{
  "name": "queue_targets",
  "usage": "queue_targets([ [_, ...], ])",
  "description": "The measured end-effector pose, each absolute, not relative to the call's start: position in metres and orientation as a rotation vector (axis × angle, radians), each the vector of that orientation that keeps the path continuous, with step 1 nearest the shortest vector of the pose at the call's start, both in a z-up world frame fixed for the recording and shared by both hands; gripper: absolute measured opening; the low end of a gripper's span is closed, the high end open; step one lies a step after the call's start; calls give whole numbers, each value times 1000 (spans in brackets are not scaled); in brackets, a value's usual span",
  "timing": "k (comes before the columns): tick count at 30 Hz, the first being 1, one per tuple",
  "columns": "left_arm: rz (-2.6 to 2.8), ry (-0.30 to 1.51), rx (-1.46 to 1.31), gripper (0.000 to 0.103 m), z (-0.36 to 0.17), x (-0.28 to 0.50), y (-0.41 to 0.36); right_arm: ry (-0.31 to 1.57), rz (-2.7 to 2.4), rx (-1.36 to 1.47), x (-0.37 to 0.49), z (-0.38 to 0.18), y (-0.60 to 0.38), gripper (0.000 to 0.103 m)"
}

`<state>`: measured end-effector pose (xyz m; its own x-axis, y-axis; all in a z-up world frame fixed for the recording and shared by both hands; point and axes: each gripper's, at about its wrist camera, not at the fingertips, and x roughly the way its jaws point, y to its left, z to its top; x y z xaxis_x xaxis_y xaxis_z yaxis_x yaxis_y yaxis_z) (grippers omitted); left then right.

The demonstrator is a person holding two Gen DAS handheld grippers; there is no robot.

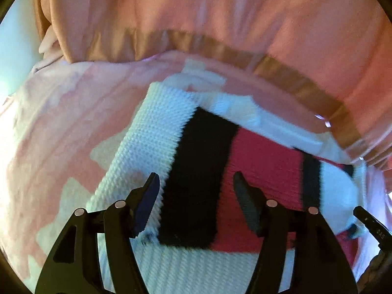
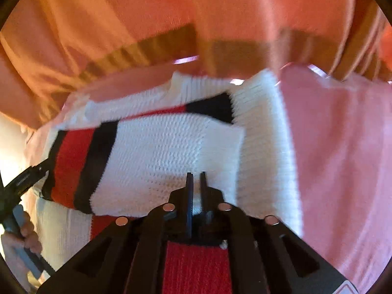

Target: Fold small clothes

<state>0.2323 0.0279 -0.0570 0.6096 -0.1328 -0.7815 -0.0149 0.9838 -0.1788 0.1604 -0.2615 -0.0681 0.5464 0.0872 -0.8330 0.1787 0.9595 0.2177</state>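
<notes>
A small knitted sweater (image 1: pixel 203 171) in white with black and red stripes lies on a pink patterned bedsheet (image 1: pixel 61 132). My left gripper (image 1: pixel 196 183) is open just above the sweater's black stripe, holding nothing. In the right wrist view the sweater (image 2: pixel 156 152) has a sleeve folded over its body. My right gripper (image 2: pixel 196 178) is shut on the sweater's white fabric at the near edge. The right gripper's tip shows at the right edge of the left wrist view (image 1: pixel 370 223). The left gripper shows at the left edge of the right wrist view (image 2: pixel 27 178).
A pink-orange curtain (image 1: pixel 220 12) with a brown band (image 1: pixel 281 68) hangs behind the bed. The bedsheet extends to the right of the sweater (image 2: pixel 343 159). The person's hand (image 2: pixel 17 240) holds the left gripper's handle.
</notes>
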Motion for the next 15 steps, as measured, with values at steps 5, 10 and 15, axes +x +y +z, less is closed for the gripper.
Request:
queue_targets([
  [5,-128,939,-40,61,-62,200,15,1098,-141,319,132,-88,-275,4],
  [10,-141,940,22,61,-67,158,29,984,-150,259,94,-42,-251,8],
  [15,-165,893,8,65,-49,110,54,964,-128,195,36,-31,-228,22],
])
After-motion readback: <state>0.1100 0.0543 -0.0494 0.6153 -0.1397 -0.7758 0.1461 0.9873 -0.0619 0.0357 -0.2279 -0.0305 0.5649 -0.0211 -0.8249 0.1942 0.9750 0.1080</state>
